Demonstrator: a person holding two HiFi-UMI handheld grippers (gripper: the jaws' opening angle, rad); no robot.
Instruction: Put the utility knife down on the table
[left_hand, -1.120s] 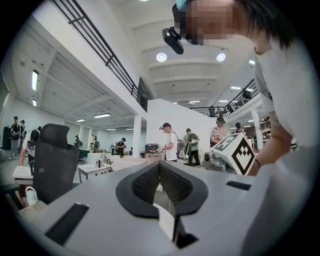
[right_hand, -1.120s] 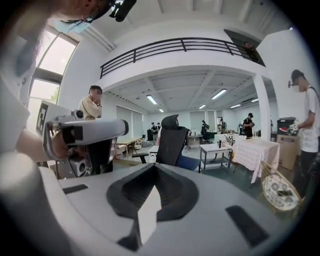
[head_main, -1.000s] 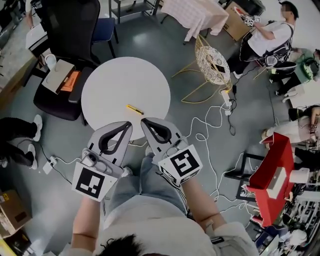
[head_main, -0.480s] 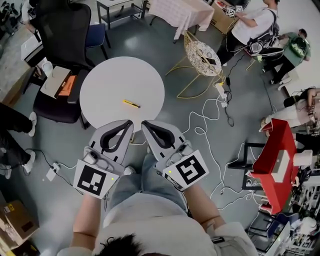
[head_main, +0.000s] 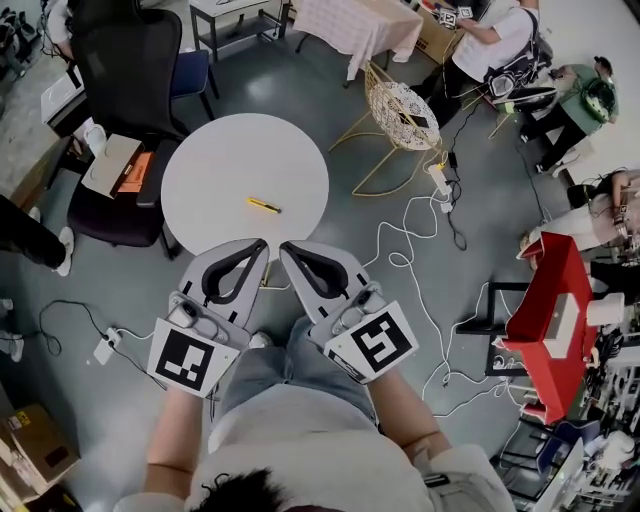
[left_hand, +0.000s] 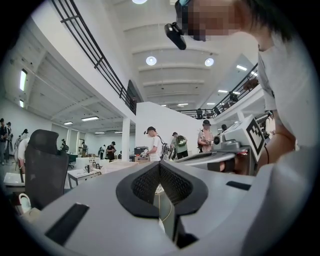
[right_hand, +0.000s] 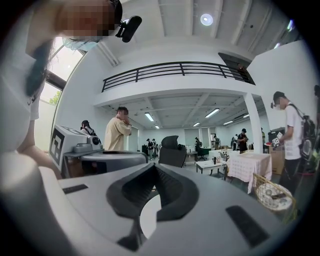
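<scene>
The yellow utility knife (head_main: 264, 205) lies flat on the round white table (head_main: 220, 160), right of its middle and free of both grippers. My left gripper (head_main: 257, 246) and right gripper (head_main: 287, 247) hover side by side over the floor just off the table's near edge, close to my body. Both are shut with nothing between the jaws. In the left gripper view the left gripper (left_hand: 160, 165) has its black pads (left_hand: 145, 186) pressed together. In the right gripper view the right gripper (right_hand: 153, 167) is likewise shut. The knife is hidden in both gripper views.
A black office chair (head_main: 125, 75) with a box (head_main: 115, 163) stands left of the table, and a yellow wire chair (head_main: 402, 108) stands to its right. White cables (head_main: 415, 255) trail over the grey floor. A red stand (head_main: 552, 320) and several people are at the right.
Both grippers stay shut and in nearly the same place. The head view has shifted slightly. A bystander's legs at the left edge have moved away.
</scene>
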